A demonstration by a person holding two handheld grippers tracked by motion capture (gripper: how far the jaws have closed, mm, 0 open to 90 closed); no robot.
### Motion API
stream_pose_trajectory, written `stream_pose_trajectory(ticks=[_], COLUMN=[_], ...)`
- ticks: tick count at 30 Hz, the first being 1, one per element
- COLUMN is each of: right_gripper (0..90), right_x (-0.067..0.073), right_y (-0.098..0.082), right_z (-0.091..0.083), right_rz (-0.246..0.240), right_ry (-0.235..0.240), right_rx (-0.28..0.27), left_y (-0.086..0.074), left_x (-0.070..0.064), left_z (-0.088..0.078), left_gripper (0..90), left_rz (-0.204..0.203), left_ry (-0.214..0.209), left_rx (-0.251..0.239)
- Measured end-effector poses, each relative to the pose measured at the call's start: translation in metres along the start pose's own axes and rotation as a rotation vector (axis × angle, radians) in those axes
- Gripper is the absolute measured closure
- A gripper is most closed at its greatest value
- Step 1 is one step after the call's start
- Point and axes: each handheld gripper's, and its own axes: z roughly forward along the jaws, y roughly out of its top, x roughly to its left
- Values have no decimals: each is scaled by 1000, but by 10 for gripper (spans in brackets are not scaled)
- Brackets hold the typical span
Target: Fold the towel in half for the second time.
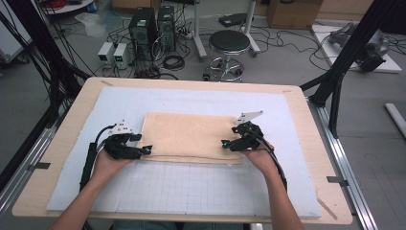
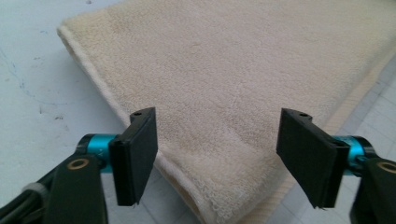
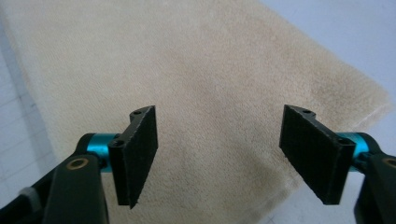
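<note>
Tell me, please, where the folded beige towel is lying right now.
In the high view, the folded beige towel lies mid-table on the white mat, between the left gripper and right gripper.

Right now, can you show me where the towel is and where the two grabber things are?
towel (image 1: 189, 135), high view, middle of its top face.
left gripper (image 1: 148, 150), high view, between its fingertips at the towel's left corner.
right gripper (image 1: 225, 143), high view, between its fingertips at the towel's right edge.

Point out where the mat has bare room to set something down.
Free: the gridded mat strip between the folded beige towel and the near table edge, and the band beyond the towel. Crowded: the towel's near corners, where both tongs sit.
</note>
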Motion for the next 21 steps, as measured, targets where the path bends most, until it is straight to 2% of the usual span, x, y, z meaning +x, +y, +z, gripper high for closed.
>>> stream_pose_trajectory(ticks=[2, 5, 9, 11, 13, 15, 18, 21], right_gripper=[235, 191, 168, 158, 154, 154, 153, 152], right_x=[3, 6, 12, 14, 18, 22, 23, 28], right_y=[1, 4, 6, 6, 6, 2, -5, -14], right_z=[-2, -8, -17, -21, -26, -30, -32, -36], right_rz=[7, 33, 25, 33, 21, 23, 58, 48], right_ry=[-7, 11, 0, 13, 0, -15, -5, -24], right_rx=[-9, -40, -69, -72, -71, -105, -106, -123], left_y=[1, 2, 2, 1, -1, -3, -7, -10], left_x=[-1, -4, -6, -8, -9, -10, -10, -11], left_z=[-3, -10, -20, -25, -30, -33, -38, -44], left_gripper=[268, 247, 194, 187, 177, 173, 173, 171], left_rz=[5, 11, 16, 17, 14, 13, 12, 4], left_ry=[-1, -4, 13, 15, 14, 12, 12, 15], left_rx=[2, -10, -25, -34, -37, -34, -28, -38])
